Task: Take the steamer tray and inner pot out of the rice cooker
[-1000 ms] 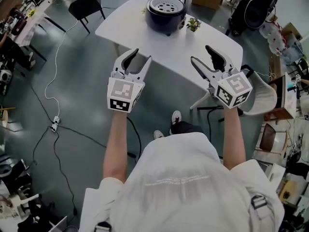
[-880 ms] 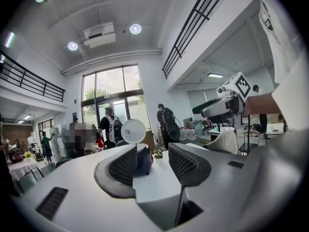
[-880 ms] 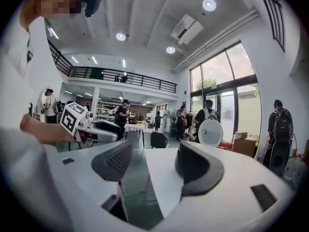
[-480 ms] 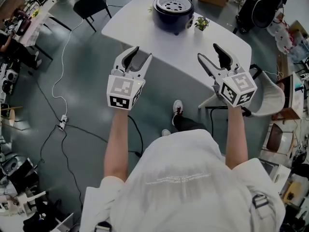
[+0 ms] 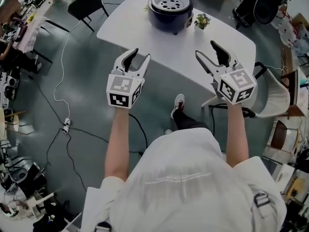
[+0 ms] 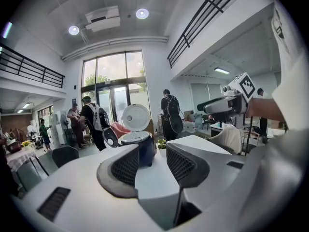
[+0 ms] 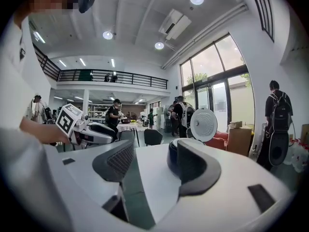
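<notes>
Head view: one cooker (image 5: 170,11) stands open at the far end of the single table (image 5: 135,28), with one perforated tray (image 5: 170,0) seated in its mouth; the pot beneath is hidden. One plant (image 5: 202,21) sits just beside it. Two tools hang short of the table, well apart from the cooker: left tool (image 5: 139,57) and right tool (image 5: 206,50).

Left gripper view: the jaws stand apart, having just been closing slightly, with nothing between them and the cooker beyond.

Right gripper view: the jaws are spread and empty, with the cooker ahead.

The reach likely goes best with both tools kept open until they meet opposite tray edges, then a straight lift.
</notes>
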`<state>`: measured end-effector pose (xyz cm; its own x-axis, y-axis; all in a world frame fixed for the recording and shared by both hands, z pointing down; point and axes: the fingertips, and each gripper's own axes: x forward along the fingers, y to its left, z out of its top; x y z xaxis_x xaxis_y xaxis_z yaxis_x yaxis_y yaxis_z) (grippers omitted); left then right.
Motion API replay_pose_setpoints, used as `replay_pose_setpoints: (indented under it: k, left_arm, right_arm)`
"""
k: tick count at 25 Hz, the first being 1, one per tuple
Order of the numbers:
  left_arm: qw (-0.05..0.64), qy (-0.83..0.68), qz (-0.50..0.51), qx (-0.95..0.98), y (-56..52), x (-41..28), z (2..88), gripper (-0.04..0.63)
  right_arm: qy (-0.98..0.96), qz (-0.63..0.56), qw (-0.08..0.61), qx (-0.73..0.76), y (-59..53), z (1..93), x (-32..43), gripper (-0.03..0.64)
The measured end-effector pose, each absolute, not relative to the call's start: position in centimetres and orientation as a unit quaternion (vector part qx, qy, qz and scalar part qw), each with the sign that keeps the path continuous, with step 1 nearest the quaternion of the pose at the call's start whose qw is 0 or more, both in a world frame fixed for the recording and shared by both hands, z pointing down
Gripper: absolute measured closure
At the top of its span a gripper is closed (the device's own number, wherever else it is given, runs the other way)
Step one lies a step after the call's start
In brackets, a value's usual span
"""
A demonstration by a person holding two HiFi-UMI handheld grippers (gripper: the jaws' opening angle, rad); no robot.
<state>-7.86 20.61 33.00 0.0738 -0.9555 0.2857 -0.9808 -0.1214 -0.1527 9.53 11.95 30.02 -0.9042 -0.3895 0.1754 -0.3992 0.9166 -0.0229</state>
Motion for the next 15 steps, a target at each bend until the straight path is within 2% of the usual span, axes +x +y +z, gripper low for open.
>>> replay_pose_setpoints:
  k: [3,15]
  left_arm:
    - [0.058,-0.661,0.164,0.73,17.6,-8.9,34.1,0.407]
    - [0.095,-0.65,0.193,0.729,2.4,-12.6,36.2,0.407]
  right_arm:
    - [-0.975,0.047,0.08,0.202,8.8,31.0,8.7,0.344]
    - [-0.973,0.114,0.072,0.188,-6.4,34.5,4.3,0.354]
